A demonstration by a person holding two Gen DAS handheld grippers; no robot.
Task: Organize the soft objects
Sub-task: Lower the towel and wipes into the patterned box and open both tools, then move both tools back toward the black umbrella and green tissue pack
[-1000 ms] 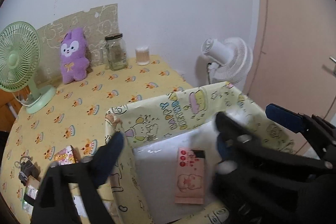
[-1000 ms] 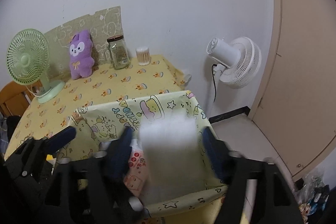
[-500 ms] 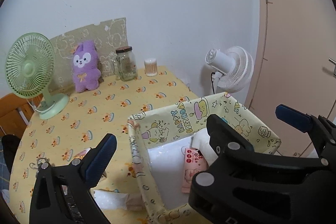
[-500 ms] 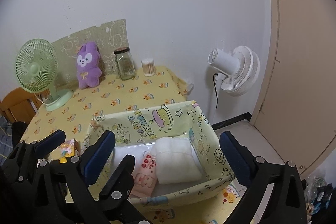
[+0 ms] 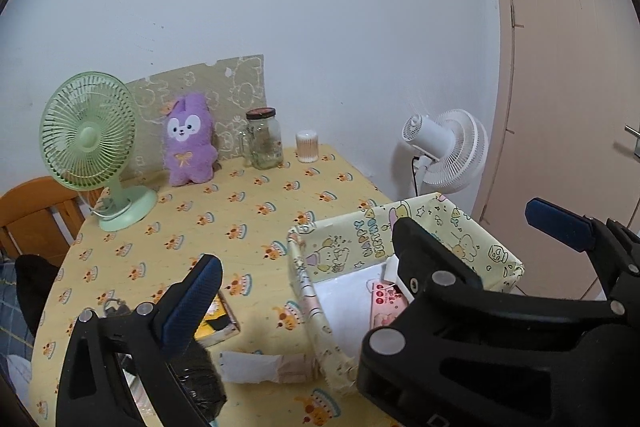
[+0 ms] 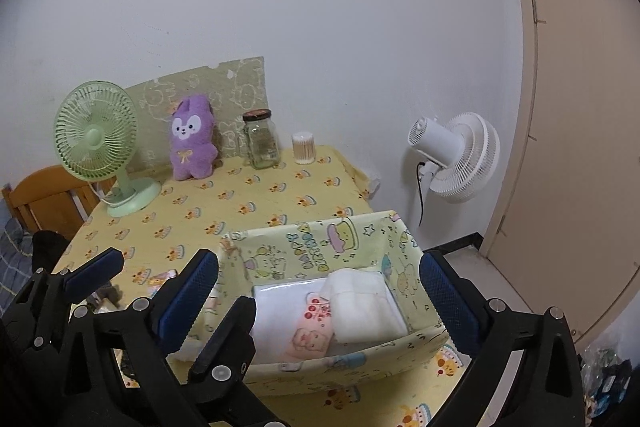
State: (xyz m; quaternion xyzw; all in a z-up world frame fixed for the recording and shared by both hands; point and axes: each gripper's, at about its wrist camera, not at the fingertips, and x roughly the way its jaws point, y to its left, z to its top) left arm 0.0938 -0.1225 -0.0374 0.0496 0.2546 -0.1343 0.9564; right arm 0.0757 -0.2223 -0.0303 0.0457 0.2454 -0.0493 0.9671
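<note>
Each tool (image 6: 318, 297) is matte black plastic with silver screw heads and 2 textured blue fingertips (image 6: 188, 301).

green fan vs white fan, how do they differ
The green fan stands on the table near the purple plush toy; the white fan is off the table's far edge, by the wall. The green fan faces the camera; the white fan is turned away, showing its motor housing. Both have round wire grilles.
</note>
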